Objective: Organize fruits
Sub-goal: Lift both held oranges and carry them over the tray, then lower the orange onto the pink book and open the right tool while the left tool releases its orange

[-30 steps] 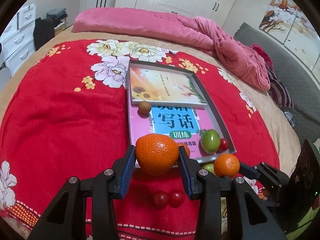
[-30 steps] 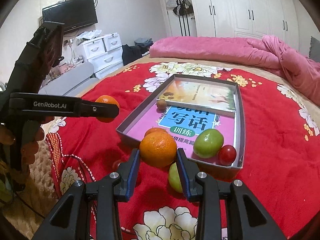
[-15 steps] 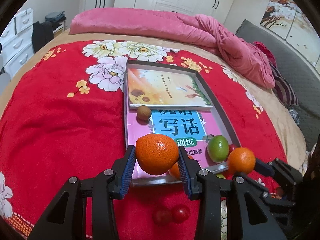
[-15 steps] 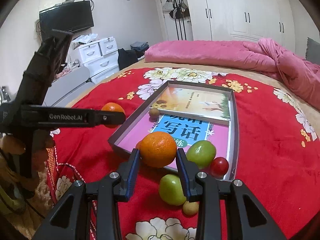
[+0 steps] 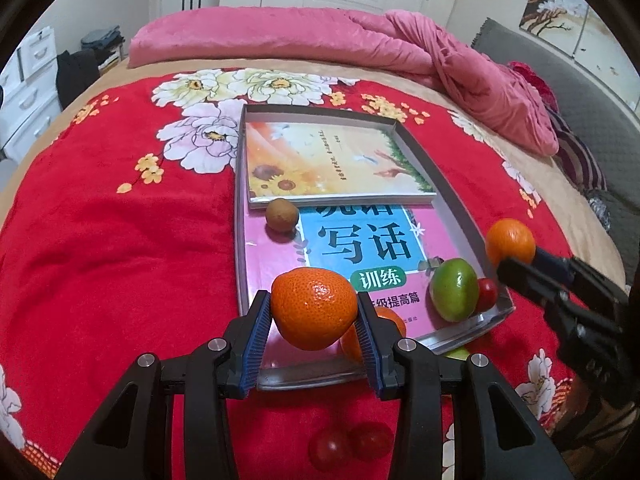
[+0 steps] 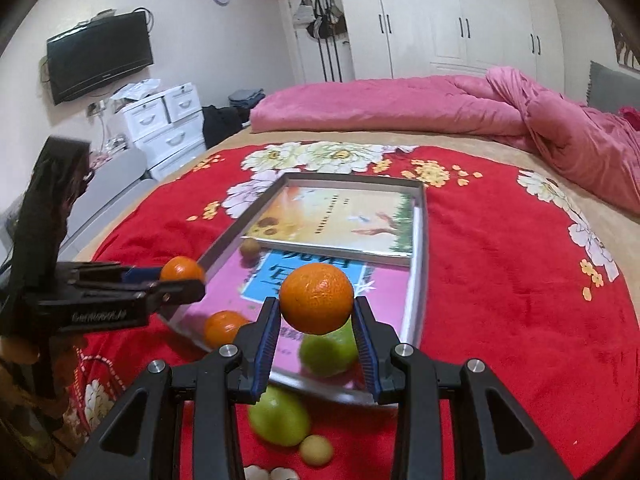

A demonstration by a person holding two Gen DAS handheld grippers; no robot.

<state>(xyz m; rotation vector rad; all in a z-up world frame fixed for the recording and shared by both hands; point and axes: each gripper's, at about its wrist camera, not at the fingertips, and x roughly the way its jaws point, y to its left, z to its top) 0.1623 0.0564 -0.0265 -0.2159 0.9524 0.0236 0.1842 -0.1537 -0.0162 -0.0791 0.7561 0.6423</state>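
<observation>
Red floral blanket [image 5: 100, 248], pink quilt [image 5: 360, 48], grey tray [image 5: 452, 196], orange tangerines [image 5: 314, 308], green fruit [image 5: 454, 288], blue tool pads [image 5: 256, 336].

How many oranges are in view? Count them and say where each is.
3: one orange in the left hand-held gripper, one in the right hand-held gripper, one lying in the tray. Others may be hidden.

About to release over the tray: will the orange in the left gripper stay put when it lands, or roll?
Likely to roll: the orange is round, and the tray floor is smooth book covers. The tray's raised rim should contain it. It may bump the orange already lying just below the left gripper, so release low.
</observation>
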